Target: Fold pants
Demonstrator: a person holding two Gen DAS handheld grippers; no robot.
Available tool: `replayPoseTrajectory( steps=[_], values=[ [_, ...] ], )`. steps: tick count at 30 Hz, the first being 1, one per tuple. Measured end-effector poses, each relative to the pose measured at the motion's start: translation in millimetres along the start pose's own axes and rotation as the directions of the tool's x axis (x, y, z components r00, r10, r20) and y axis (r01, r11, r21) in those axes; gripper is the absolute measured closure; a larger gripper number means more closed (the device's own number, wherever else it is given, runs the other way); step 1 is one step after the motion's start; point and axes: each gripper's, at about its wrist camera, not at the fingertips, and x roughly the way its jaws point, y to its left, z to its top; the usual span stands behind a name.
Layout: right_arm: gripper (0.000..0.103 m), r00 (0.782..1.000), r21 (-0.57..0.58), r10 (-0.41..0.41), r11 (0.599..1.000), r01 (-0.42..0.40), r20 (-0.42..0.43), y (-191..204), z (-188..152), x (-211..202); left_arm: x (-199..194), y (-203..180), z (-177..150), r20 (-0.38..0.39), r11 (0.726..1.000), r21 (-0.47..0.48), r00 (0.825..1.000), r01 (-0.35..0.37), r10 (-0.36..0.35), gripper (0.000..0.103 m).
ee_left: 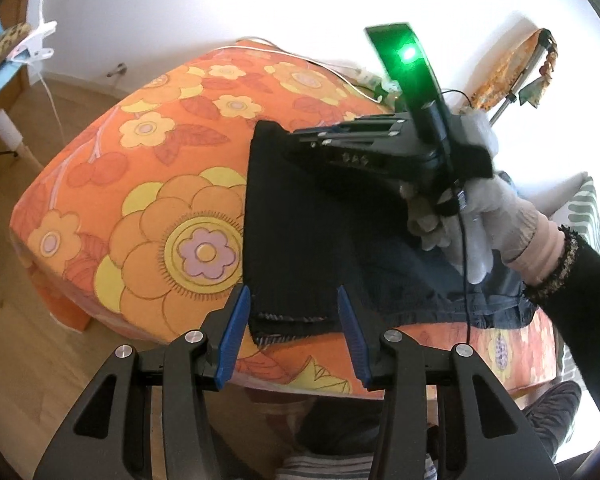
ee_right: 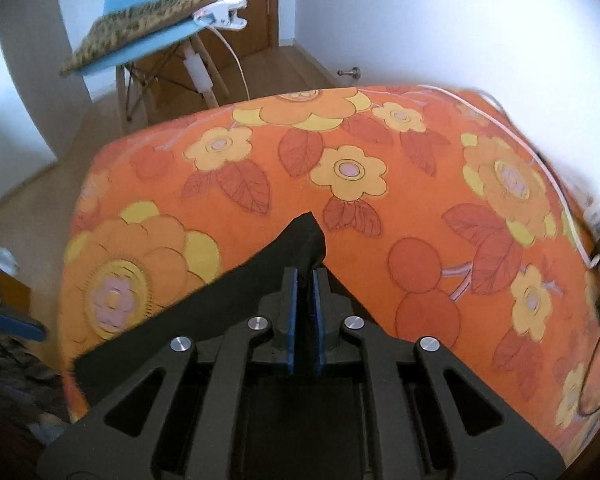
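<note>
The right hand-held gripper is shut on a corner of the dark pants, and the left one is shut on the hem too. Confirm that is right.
Not quite. The left hand-held gripper is open: in the left wrist view its blue fingers stand apart on either side of the hem of the dark pants on the orange floral bed cover. The right hand-held gripper is shut on a pants corner.

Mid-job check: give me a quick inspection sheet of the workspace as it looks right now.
Surface: bed cover in orange flower print, bare beyond the garment.
Job's things: dark pants lie on it, hem at the near edge.
Clutter: nothing seen on the cover beyond the cable.
Grippers: left gripper open, fingers either side of the hem; right gripper shut on a pants corner, lifting it.
Cables: white cable runs along the cover's far edge.
Surroundings: blue chair with a cushion and a white clip; wooden floor.
</note>
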Motion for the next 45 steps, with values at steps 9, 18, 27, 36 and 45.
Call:
replayPoseTrajectory(
  steps=[9, 18, 27, 36, 45],
  values=[
    [0.068, 0.99, 0.118, -0.051, 0.992, 0.035, 0.13, -33, -24, -97, 18, -31, 11, -0.015, 0.996, 0.092, 1.0, 0.012, -0.011, 0.06],
    [0.066, 0.951, 0.328, -0.261, 0.924, 0.198, 0.163, -85, -132, -226, 44, -63, 13, -0.076, 0.99, 0.139, 0.997, 0.039, -0.029, 0.06],
    [0.06, 0.878, 0.61, -0.477, 0.707, 0.358, 0.038, -138, -289, -332, 60, -161, 13, -0.096, 0.928, 0.348, 0.99, 0.134, -0.107, 0.059],
    [0.06, 0.86, 0.839, -0.505, 0.433, 0.329, -0.076, -175, -424, -374, 87, -263, -12, -0.175, 0.787, 0.566, 0.969, 0.244, -0.175, 0.057],
    [0.056, 0.897, 0.931, -0.429, 0.273, 0.244, -0.109, -210, -495, -356, 134, -334, -38, -0.292, 0.682, 0.66, 0.944, 0.317, -0.156, 0.056]
  ],
)
